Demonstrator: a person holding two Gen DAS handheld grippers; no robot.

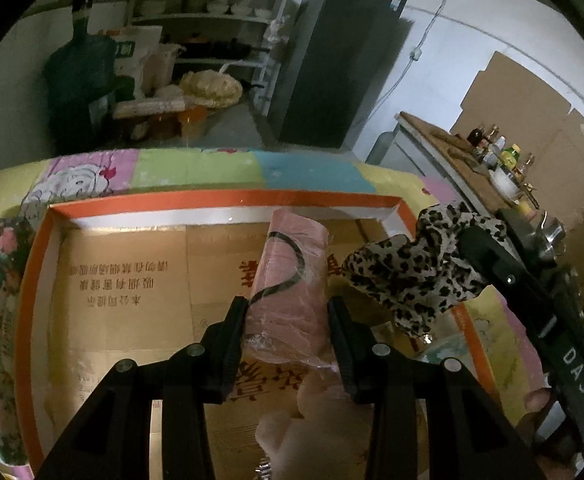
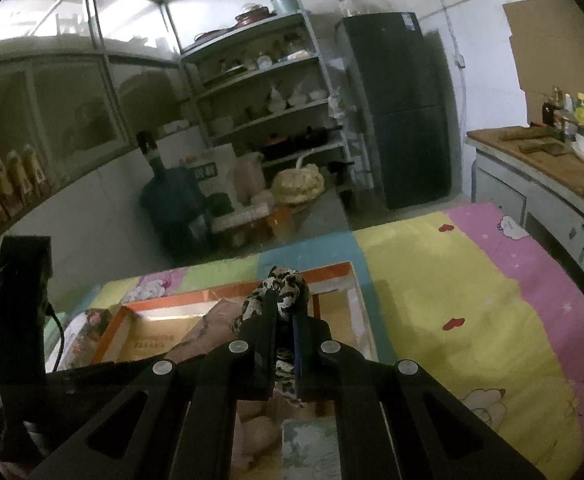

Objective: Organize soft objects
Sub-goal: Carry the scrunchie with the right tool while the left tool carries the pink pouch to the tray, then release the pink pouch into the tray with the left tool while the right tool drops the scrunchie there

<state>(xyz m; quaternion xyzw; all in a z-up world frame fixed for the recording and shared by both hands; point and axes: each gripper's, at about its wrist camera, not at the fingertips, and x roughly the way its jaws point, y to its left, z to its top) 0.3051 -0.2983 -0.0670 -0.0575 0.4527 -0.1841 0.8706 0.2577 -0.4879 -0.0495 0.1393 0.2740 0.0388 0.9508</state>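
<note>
Leopard cloth (image 2: 282, 286) pinched in right claw (image 2: 283, 304); left-wrist view shows pink bundle (image 1: 288, 280)

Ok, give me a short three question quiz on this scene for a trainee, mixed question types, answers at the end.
1. True or false: the right tool is shut on the leopard-print cloth.
2. What lies between the fingers of the left tool?
A. a glass bottle
B. the pink wrapped bundle
C. nothing
3. Fill in: the pink wrapped bundle rests inside the ____-rimmed cardboard box.

Key:
1. True; the cloth is pinched between its closed fingers.
2. B; the fingers sit on either side of the bundle, spread apart.
3. Orange.
</note>
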